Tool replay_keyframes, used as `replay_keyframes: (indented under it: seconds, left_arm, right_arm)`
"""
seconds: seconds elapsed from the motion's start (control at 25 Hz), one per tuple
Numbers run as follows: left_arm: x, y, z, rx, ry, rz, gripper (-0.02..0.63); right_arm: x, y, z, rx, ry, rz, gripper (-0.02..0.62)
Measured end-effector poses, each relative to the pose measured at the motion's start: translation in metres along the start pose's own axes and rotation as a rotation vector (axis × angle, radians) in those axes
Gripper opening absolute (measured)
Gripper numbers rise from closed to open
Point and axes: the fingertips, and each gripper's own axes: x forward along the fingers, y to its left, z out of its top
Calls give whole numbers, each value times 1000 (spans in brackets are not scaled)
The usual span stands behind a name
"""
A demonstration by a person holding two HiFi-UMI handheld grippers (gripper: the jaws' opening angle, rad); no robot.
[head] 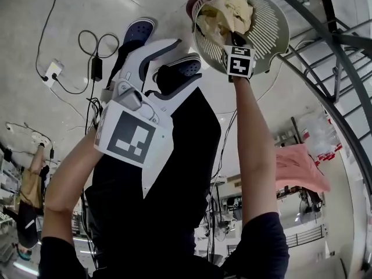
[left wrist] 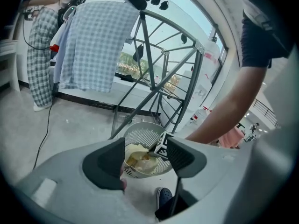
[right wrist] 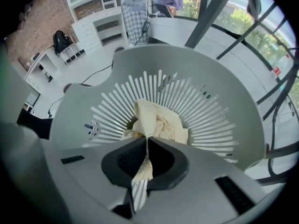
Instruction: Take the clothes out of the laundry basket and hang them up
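A white slatted laundry basket (head: 273, 34) stands on the floor and holds a crumpled cream cloth (head: 226, 13). My right gripper (head: 235, 39) points steeply down into the basket. In the right gripper view its jaws are shut on a fold of the cream cloth (right wrist: 161, 122), pulled up from the pile above the basket (right wrist: 224, 106). My left gripper (head: 168, 68) hangs to the left of the basket, over the person's feet. In the left gripper view the left gripper (left wrist: 145, 160) is open with nothing between its jaws, and the basket (left wrist: 145, 135) lies farther off.
A grey metal drying rack (head: 343, 45) rises right of the basket. A blue checked shirt (left wrist: 93, 45) and a grey checked garment (left wrist: 39, 55) hang on it. A pink cloth (head: 296, 167) lies at right. Cables and a power strip (head: 93, 51) trail on the floor at left.
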Motion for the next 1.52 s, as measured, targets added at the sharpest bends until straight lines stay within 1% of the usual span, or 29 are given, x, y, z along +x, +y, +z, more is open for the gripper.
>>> replay_keyframes:
  seconds: [0.12,0.28,0.4,0.56,0.76,0.84,1.04,1.16,1.28,1.4,1.52]
  left_arm:
    - [-13,-13,11,10,23,-14,275]
    - [-23,-33,44,21,44,-40,275]
    - [-23,-50,71,67,60,-63,275]
    - [-21,-71,101,136,66,-91,275]
    - [-32,-104,137,217,98,-138,275]
    - [-38,-119,150,246,109,-160,275]
    - [-57,-155,178,250,133,-203,275]
    - [-66,-171,201,296,138,-225,275]
    - [-71,-185,225,324,130,-244,275]
    - [-83,-203,244,326,119,-251,275]
    - [-95,-219,255,316,122,-259,274]
  right_arm:
    - [-48,-1,7,11,-35,-14,12]
    - [-118,-6,22,31,-101,-11,12]
    - [-176,-10,37,49,-170,-8,11]
    - [-243,-13,44,17,-210,-17,11]
    - [-334,-15,56,82,-271,-7,11]
    - [-374,-15,62,93,-302,-13,11]
    - [-476,-8,81,74,-362,-33,11]
    - [-533,-10,98,80,-413,-50,12]
    - [-581,-16,119,41,-454,-80,11]
    - [-627,-18,136,32,-494,-92,11]
    - [-670,-18,151,41,-538,-110,11]
